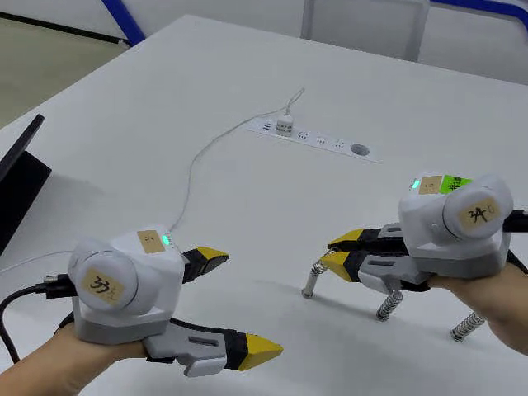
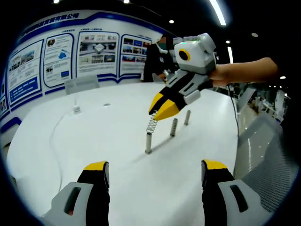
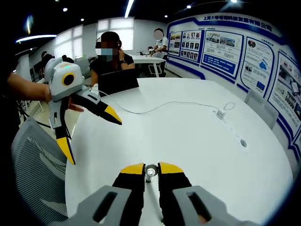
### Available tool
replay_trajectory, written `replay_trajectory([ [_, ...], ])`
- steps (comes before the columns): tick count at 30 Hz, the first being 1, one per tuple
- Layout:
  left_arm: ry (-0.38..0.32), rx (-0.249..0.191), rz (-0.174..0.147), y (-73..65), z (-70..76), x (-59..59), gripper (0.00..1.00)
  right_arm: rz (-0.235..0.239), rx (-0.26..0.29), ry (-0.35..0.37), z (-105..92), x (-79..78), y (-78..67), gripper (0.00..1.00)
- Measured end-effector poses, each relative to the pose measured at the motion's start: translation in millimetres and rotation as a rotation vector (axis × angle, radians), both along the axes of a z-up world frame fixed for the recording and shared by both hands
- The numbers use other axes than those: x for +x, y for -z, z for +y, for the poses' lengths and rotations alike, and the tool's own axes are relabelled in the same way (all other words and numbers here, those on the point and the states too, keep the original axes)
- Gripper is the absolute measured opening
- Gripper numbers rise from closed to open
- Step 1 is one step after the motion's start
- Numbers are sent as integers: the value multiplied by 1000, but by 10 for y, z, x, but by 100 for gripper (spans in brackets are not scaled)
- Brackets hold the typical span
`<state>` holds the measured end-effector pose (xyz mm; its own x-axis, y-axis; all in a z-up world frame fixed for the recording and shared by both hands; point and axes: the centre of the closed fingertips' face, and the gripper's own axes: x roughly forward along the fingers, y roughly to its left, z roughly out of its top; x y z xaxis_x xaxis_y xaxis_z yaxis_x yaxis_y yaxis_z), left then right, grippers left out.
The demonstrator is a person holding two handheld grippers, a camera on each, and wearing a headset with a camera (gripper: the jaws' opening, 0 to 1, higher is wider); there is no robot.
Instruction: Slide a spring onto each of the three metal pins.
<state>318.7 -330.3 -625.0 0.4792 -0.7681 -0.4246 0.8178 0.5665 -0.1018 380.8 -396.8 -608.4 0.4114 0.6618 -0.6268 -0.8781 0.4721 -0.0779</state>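
Right gripper (image 1: 328, 252): jaws drawn almost together, pinching a coil spring (image 2: 151, 124) by its upper turns. The spring's lower end meets the top of the first pin (image 2: 148, 142), which stands upright in the left gripper view.

Left gripper (image 1: 254, 304): jaws spread wide, nothing held, at 7 o'clock in the head view, well apart from the work.

White table (image 1: 247, 124): bears the pin row at 4 o'clock in the head view and a power strip (image 1: 313, 139) at 12 o'clock.

Second pin (image 1: 388, 305) and third pin (image 1: 466, 326): each wears a spring, running toward 4 o'clock from the first pin.

Assessment: the spring looks light and soft along its length, and stiff enough across the coils to take a gentle pinch. A hard squeeze would likely buckle it or flick it out. Best hold is on the outer flanks, upper half, with the bore left free and in line with the pin. Whether the pins are fixed to the table cannot be told
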Motion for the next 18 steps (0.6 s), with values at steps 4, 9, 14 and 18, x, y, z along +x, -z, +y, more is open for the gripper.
replay_trajectory([
  [4,-1,5,1,13,7,-1,82,11,-12,-11,20,-5,41,11],
  [9,2,10,6,38,8,-3,82,7,-63,-42,55,-21,109,11],
  [14,8,16,10,53,6,-13,81,6,-113,-66,101,-15,168,11],
  [18,1,10,12,45,19,2,81,30,-149,-63,92,15,217,11],
])
